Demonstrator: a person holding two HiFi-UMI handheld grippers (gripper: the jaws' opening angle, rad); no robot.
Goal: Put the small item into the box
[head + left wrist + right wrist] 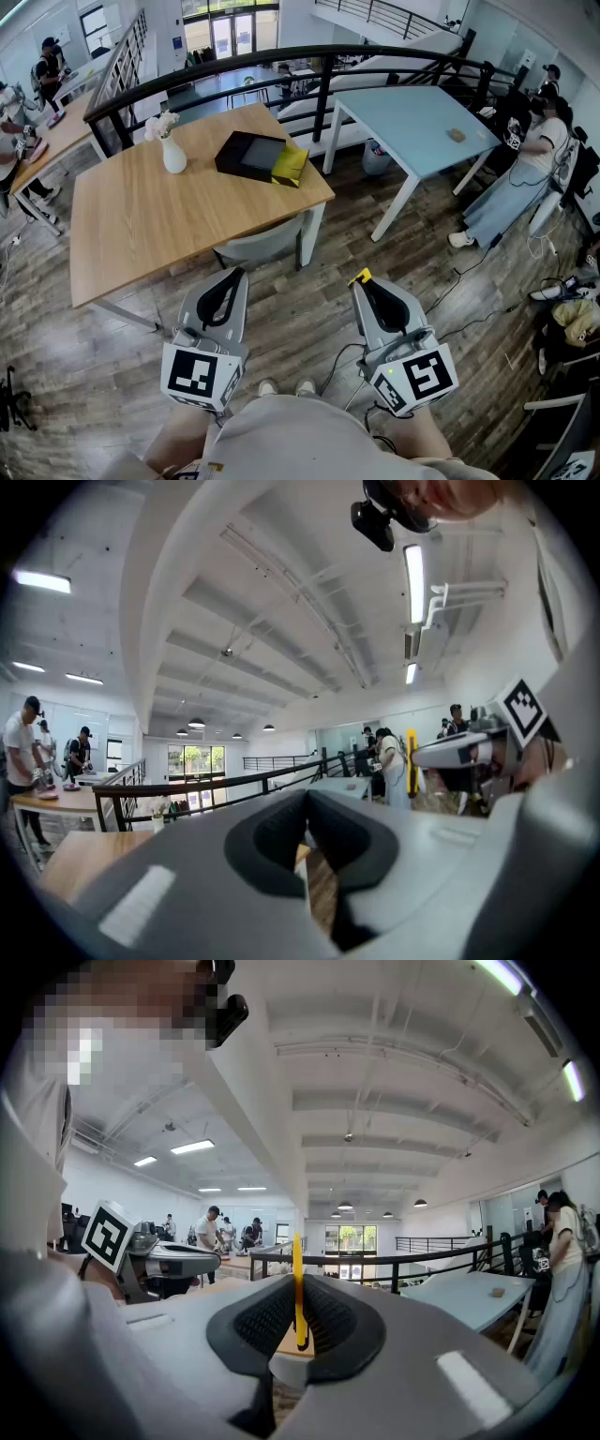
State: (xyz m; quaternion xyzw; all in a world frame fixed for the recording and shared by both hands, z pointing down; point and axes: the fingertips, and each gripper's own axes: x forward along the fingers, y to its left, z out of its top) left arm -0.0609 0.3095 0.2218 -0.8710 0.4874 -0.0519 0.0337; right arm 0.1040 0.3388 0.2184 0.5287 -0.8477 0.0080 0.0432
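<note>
The right gripper [362,284] [298,1309], held near over the dark plank floor [309,319], has its jaws closed on a thin flat yellow item [297,1274] [360,277] standing edge-on between them. The left gripper [233,275] [307,806] beside it has its jaws together, holding nothing. The black rectangular box [249,155] lies far off on the light wooden counter [141,220], touching a yellow-green pouch [290,166] on its right.

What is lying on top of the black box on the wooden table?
A yellow-green packet rests at the right end of the black box, seemingly overlapping its edge; the rest of the top looks bare. What the packet covers is hidden.
</note>
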